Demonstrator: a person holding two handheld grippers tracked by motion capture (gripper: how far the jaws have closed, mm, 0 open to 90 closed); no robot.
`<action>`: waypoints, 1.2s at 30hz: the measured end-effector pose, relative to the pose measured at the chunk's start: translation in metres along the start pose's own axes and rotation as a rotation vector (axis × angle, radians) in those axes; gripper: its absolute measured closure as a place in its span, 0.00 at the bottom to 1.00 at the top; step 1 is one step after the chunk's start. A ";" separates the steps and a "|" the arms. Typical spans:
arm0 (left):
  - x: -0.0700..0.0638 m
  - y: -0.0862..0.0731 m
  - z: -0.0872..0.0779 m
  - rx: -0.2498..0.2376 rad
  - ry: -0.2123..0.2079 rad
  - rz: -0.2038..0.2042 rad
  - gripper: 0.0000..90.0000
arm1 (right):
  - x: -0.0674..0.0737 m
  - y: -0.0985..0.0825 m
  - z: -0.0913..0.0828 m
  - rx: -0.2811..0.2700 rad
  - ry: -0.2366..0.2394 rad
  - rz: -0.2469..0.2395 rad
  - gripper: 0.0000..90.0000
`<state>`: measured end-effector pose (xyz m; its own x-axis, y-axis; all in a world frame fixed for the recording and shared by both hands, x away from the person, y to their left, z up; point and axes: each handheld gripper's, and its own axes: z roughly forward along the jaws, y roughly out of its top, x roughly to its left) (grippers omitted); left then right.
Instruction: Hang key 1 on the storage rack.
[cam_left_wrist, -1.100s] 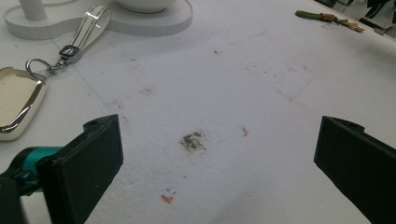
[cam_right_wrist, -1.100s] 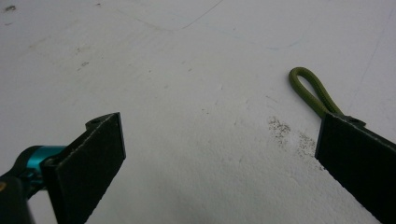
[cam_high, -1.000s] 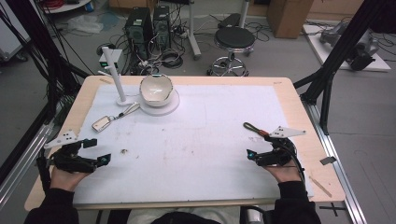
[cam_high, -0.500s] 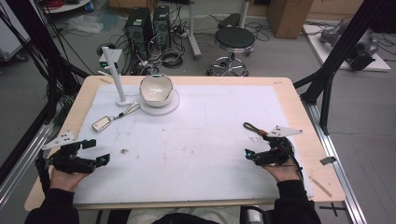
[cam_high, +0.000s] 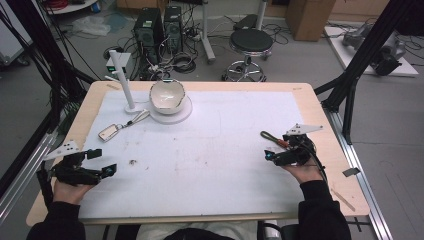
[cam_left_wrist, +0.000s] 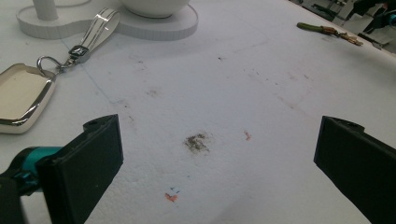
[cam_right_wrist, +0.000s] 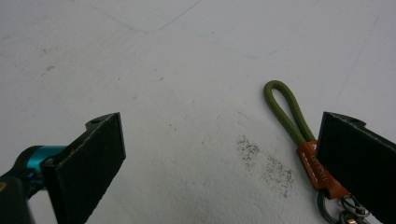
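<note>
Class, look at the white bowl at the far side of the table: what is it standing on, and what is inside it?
The white bowl stands on a flat white base that also carries the white post. Its inside looks empty in the high view, though the near wall hides part of the bottom.

- You will find no text that can be read with certainty.
- The orange leather tab (cam_right_wrist: 317, 169) on the green cord key strap (cam_right_wrist: 286, 112) carries stamped lettering, too blurred and partly hidden for you to read.
- The small metal clasp (cam_left_wrist: 78, 50) on the silver key fob's (cam_left_wrist: 21, 99) strap bears a mark, too small to make out.
</note>
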<state>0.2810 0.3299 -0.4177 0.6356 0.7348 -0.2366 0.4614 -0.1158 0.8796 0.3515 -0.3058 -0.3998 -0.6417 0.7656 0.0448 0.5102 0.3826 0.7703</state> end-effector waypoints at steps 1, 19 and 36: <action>0.000 0.000 0.000 0.000 0.000 0.000 0.02 | -0.002 0.002 0.001 0.009 -0.001 -0.005 0.01; 0.000 0.000 0.001 0.008 -0.012 0.009 0.02 | -0.046 0.017 0.015 0.140 -0.034 0.024 0.01; 0.001 0.000 0.001 0.005 -0.027 0.010 0.02 | -0.080 0.003 0.034 0.315 0.017 0.027 0.38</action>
<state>0.2823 0.3298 -0.4187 0.6564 0.7156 -0.2391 0.4579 -0.1260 0.8800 0.4242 -0.3480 -0.4226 -0.6334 0.7702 0.0751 0.6780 0.5055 0.5337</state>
